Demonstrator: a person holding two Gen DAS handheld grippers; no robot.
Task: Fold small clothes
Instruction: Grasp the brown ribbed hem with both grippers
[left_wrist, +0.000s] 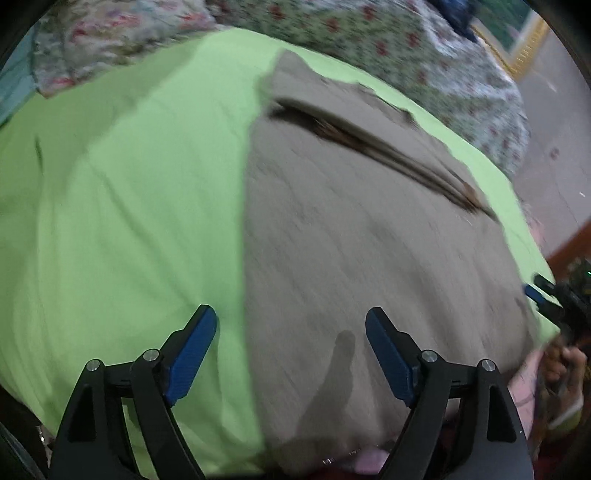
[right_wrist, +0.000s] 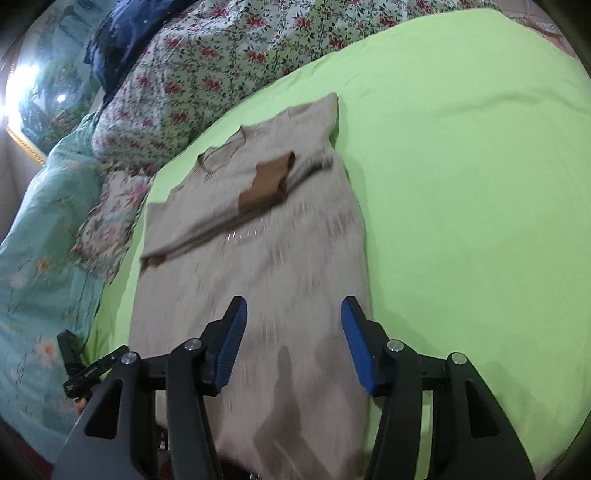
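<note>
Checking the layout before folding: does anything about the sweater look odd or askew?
Only mildly: the beige sweater lies on the green sheet with one sleeve folded diagonally across its chest, brown cuff showing. No visible damage.

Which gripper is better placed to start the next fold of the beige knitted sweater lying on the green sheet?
Probably the right gripper: open, centred over the beige knitted sweater near its hem. The left gripper, also open, straddles the sweater's edge, half over the green sheet.
</note>
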